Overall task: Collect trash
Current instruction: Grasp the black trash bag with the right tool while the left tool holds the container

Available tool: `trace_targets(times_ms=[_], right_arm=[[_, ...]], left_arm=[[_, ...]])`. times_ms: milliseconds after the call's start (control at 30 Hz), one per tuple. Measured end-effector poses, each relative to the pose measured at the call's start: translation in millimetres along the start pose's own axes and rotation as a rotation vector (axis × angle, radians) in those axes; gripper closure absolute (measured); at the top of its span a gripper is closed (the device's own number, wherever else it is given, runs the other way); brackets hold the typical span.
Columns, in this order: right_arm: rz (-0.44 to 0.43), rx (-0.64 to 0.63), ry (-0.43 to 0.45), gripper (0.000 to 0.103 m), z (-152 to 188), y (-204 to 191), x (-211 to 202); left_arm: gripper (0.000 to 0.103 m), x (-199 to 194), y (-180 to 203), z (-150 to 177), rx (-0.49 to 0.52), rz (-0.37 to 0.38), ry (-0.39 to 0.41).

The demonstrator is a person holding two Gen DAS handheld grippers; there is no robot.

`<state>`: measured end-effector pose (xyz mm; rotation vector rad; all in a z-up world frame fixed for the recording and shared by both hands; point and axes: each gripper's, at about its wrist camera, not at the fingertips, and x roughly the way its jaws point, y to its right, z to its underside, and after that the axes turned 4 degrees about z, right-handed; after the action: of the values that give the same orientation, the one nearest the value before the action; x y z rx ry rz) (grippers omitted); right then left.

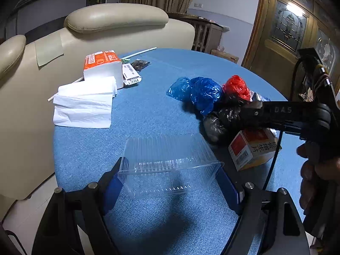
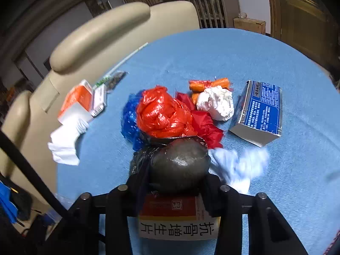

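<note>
— At the bottom centre of the left wrist view: left gripper (image 1: 170,182) spread wide, blue pads against both ends of the clear plastic container (image 1: 167,163), holding it over the blue table (image 1: 148,110).
— And low in the right wrist view?
— Right gripper (image 2: 177,182) drawn in tight on a black bag bundle (image 2: 179,165), rounded and shiny, pinched between the fingers. Directly beneath, a red-and-white medicine box (image 2: 176,221) with black characters.
— Just beyond the bundle?
— Toward the middle of the frame, touching it: red bag (image 2: 161,112), blue bag (image 2: 129,119) at its left. Further up and right, a white crumpled wad (image 2: 216,104), orange wrappers (image 2: 204,85) behind it. At right, apart from the pile, a blue-and-silver box (image 2: 261,110). Blurred white tissue (image 2: 240,165) at lower right.
— Left side of the table?
— In the left wrist view, upper left: white tissues (image 1: 85,106), orange tissue pack (image 1: 102,65), a thin white stick (image 1: 138,53) behind. Beige sofa (image 1: 106,27) past the table edge.
</note>
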<state>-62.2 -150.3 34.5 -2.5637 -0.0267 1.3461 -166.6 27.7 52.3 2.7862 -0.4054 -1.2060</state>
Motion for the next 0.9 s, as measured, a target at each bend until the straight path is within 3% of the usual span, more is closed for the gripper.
trace_targets(times_ms=[100,567,900], right_arm=[[-0.025,0.010,0.043,0.069,2,1,-14],[-0.108,0.156,0.253,0.070,29,52,-114],[-0.040,0.310,0.332,0.070,81,118,-163]], left_arm=[[0.021,-4,5,-1,0.008,-0.003,0.007],[0.021,-29,51,-3,0.102,0.002,0.057],[0.021,-40,98,3,0.195,0.055,0.061]])
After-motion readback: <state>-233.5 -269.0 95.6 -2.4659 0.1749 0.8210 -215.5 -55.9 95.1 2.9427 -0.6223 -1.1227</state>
